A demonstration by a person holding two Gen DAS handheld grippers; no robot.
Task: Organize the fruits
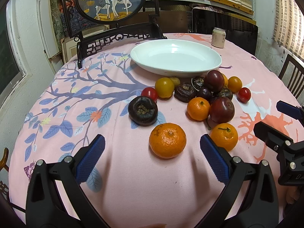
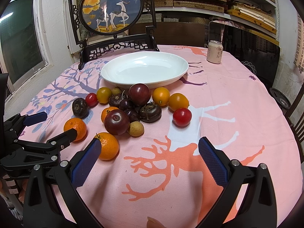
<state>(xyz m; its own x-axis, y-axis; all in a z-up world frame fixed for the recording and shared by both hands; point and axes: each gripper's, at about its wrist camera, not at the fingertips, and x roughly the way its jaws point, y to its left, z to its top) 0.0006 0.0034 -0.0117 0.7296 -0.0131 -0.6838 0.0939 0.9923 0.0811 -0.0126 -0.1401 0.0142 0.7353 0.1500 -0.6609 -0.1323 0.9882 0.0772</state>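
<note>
1. The only writing I can find is on the pale drink can (image 2: pixel 214 52) at the tabletop's far right; its vertical characters are too small for me to read with certainty.
2. On my left wrist view, the nearest mandarin (image 1: pixel 167 140) sits stem-scar up on the pink tablecloth (image 1: pixel 133 190), between the blue pads, touching neither.
3. My left gripper (image 1: pixel 152 148) is held low and level, aimed at 12 o'clock toward the white plate (image 1: pixel 212 64); its jaws are spread wide and hold nothing.
4. A second mandarin (image 1: pixel 224 136) lies just beyond the right pad, at 2 o'clock from the first, its green stem up.
5. The rest of the fruit pile (image 2: pixel 133 106) clusters against the plate's near rim: dark plums, water chestnuts, red tomatoes, kumquats.
6. My right gripper (image 2: pixel 148 152) hovers over the orange deer print, jaws wide apart and unloaded, the pile at its 11 o'clock.
7. The plate's long axis runs left to right.
</note>
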